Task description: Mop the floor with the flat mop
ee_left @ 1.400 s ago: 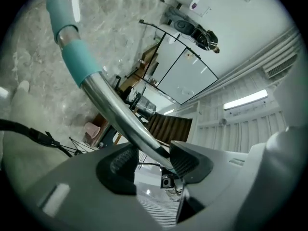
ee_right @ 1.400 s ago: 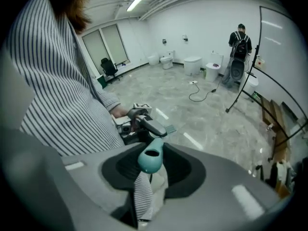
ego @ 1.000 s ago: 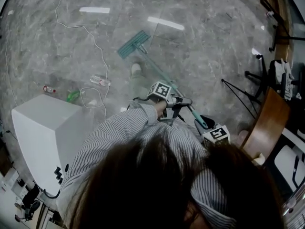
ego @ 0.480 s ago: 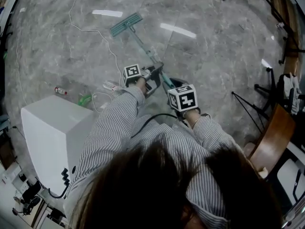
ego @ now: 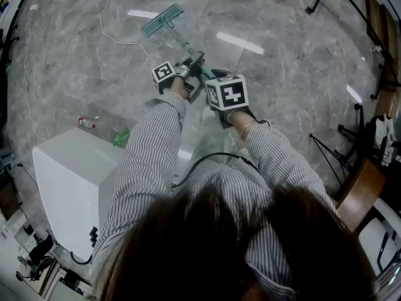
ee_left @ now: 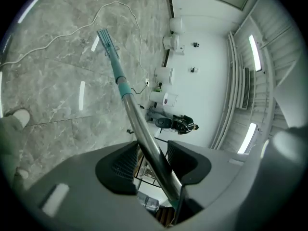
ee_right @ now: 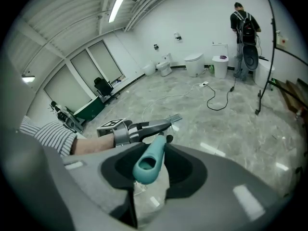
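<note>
Both arms are stretched forward and down in front of the body. The left arm (ego: 147, 149) and the right arm (ego: 276, 158) are in striped sleeves, and the right wrist is bare. The two grippers are just beside each other, the left one a little ahead. The left gripper (ee_left: 151, 163) is closed on the metal part of the mop handle (ee_left: 126, 96). The right gripper (ee_right: 154, 165) is closed on the handle's teal end.

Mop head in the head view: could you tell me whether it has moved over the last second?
Yes. The mop head has slid forward, away from the person, and now lies farther from the white box.
</note>
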Tool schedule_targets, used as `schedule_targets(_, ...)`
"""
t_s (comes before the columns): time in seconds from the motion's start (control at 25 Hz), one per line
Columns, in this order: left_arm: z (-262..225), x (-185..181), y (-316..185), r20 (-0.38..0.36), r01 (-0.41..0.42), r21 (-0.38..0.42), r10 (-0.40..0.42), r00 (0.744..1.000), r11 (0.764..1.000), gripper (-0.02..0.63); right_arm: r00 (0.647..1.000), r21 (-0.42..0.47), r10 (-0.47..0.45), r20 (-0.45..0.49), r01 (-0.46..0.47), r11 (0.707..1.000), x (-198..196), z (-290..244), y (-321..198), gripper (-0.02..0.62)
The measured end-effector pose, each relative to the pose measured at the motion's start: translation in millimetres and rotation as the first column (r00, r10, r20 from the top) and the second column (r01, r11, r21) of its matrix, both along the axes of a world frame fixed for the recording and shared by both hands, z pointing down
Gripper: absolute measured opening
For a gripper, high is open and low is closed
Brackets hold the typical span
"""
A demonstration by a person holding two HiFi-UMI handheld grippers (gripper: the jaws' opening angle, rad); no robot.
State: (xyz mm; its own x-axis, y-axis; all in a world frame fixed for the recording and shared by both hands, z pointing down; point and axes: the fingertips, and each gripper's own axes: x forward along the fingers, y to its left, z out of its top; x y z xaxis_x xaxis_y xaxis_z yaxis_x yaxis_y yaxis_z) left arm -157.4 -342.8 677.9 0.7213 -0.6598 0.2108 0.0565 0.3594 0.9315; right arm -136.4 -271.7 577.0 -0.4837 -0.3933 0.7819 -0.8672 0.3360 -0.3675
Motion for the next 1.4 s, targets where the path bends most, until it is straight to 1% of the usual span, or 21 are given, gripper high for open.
schedule_targets(0.08,0.7,-7.9,-8.5,-0.009,0.025,-0.005,-0.025,1.000,1.000,0.179,1.000,-0.004,-0.019,-0.025,0.019,1.000,-6.8,0.0,-7.7,0.124)
schedule_targets(0.28,3.8,-8.9,-7.5,-0.007,-0.017,-0.028,0.017,1.000,0.999,0.178,0.997,-0.018,-0.058,-0.054,0.057,0.998,-11.5,8.6,-6.4,0.124)
schedule_targets(0.44,5.3,-3.8,-4.6,-0.009,-0.004,-0.037,0.004,1.000,0.999,0.176,0.996,-0.022,-0.060,-0.064,0.059,0.998,-6.0,10.4,-3.6,0.120)
schedule_targets(0.52,4.7,1.0,-2.0,-0.015,-0.011,-0.034,0.010,1.000,0.999,0.176,0.996,-0.020,-0.049,-0.069,0.048,0.999,-0.8,9.2,-1.4,0.118)
schedule_targets(0.64,1.7,12.2,9.8,-0.026,-0.041,-0.029,0.040,0.999,0.999,0.178,0.996,-0.019,-0.038,-0.084,0.036,0.999,10.0,8.3,10.0,0.117)
schedule_targets(0.76,1.6,29.3,29.8,-0.006,-0.092,-0.024,0.091,0.996,0.996,0.181,0.996,-0.018,-0.026,-0.084,0.025,1.000,25.5,8.4,29.7,0.114)
schedule_targets(0.92,-1.5,65.5,68.0,0.012,-0.150,-0.013,0.150,0.989,0.989,0.187,0.998,-0.013,-0.006,-0.070,0.005,1.000,59.2,5.4,67.5,0.114)
schedule_targets(1.08,-7.7,115.3,121.9,0.021,-0.190,0.001,0.190,0.982,0.982,0.189,0.998,0.002,0.030,-0.058,-0.030,1.000,107.6,-0.1,120.7,0.114)
schedule_targets(1.2,-8.3,161.6,176.0,0.021,-0.198,-0.002,0.198,0.980,0.980,0.189,0.996,0.012,0.048,-0.079,-0.047,0.999,153.2,-0.1,175.1,0.114)
schedule_targets(1.32,-4.8,209.3,241.0,0.019,-0.219,-0.011,0.219,0.976,0.976,0.186,0.994,-0.001,0.038,-0.106,-0.039,0.999,198.6,2.9,241.4,0.112)
schedule_targets(1.4,-6.4,241.2,285.1,0.008,-0.236,-0.011,0.236,0.972,0.972,0.186,0.994,-0.016,0.027,-0.106,-0.029,0.999,226.5,2.9,286.5,0.112)
